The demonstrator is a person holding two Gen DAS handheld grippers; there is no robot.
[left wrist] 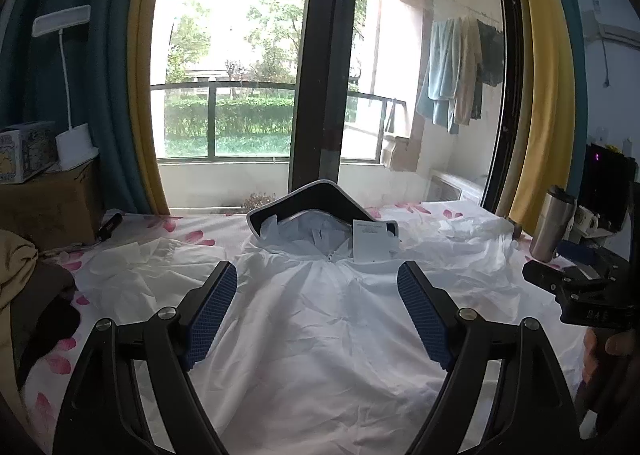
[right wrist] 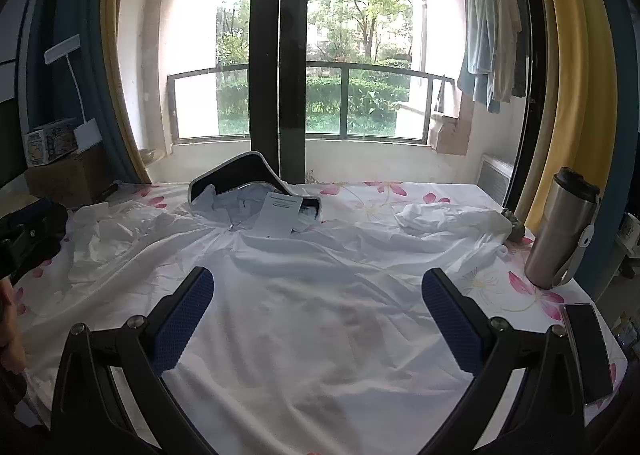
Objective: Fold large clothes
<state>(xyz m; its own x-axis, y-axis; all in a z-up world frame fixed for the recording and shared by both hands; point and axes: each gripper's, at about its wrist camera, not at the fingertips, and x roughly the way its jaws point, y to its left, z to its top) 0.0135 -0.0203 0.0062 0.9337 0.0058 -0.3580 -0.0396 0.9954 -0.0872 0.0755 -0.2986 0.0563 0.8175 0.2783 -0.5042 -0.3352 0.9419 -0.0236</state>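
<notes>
A large white hooded jacket [left wrist: 320, 315] lies spread flat on the flowered table, its hood with a dark brim [left wrist: 316, 199] at the far end and a white paper tag [left wrist: 370, 241] by the collar. It also shows in the right wrist view [right wrist: 320, 315], sleeves spread left and right. My left gripper [left wrist: 318, 275] is open and empty above the jacket's chest. My right gripper [right wrist: 318, 283] is open and empty above the jacket's body. The right gripper's body [left wrist: 580, 295] shows at the right edge of the left wrist view.
A steel travel mug [right wrist: 560, 231] stands at the table's right edge, with a dark phone [right wrist: 588, 351] in front of it. Cardboard boxes [left wrist: 48, 207] and a white lamp [left wrist: 74, 147] stand at the left. Brown clothes [left wrist: 24, 287] lie at the left. A window is behind the table.
</notes>
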